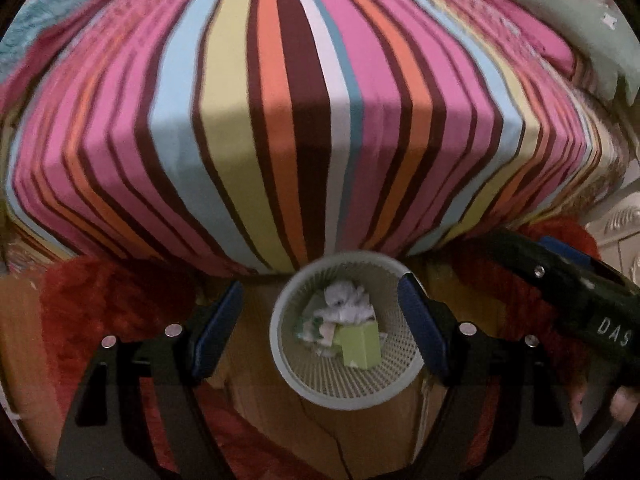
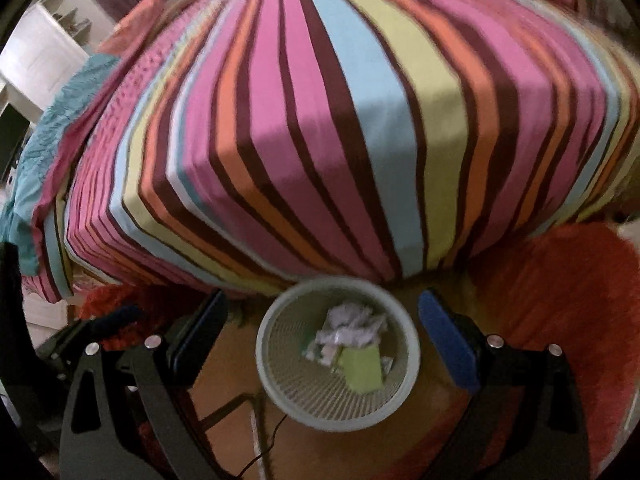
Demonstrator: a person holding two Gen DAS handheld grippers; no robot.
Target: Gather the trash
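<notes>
A round pale mesh waste basket (image 1: 280, 344) stands on the wooden floor below the bed's edge. It holds crumpled white paper (image 1: 346, 304) and a light green carton (image 1: 360, 346). My left gripper (image 1: 320, 328) is open and empty, held above the basket with its blue pads on either side. In the right wrist view the same basket (image 2: 266, 364) with the paper (image 2: 352, 328) and green carton (image 2: 362, 370) lies below my right gripper (image 2: 320, 344), which is open and empty too. The right gripper's body shows in the left wrist view (image 1: 580, 292).
A bed with a striped pink, brown, blue and yellow sheet (image 1: 304, 112) fills the upper part of both views. A red shaggy rug (image 2: 568, 300) flanks the basket. A thin black cable (image 2: 264, 440) lies on the floor. White furniture (image 2: 36, 56) stands at far left.
</notes>
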